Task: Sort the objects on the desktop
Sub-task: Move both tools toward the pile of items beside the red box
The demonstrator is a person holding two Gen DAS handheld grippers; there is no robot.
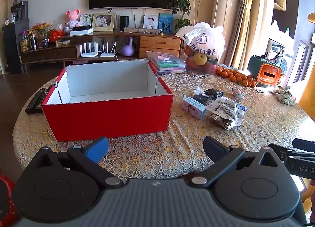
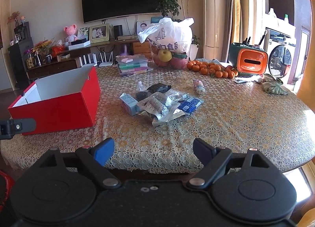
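A black remote (image 1: 39, 97) lies against the left side of the empty red box (image 1: 107, 116), which stands ahead of the left gripper (image 1: 155, 150), while the heap of packets (image 2: 159, 105) lies well ahead of the right gripper (image 2: 153, 152), mandarins (image 2: 212, 69) beyond, both grippers level over the near table (image 2: 236, 118) edge, jaws apart and empty.

Bright daylight from the right-hand window (image 2: 283, 53), glare on the tablecloth (image 2: 246, 97), fisheye-bent edges, corners perhaps slightly soft
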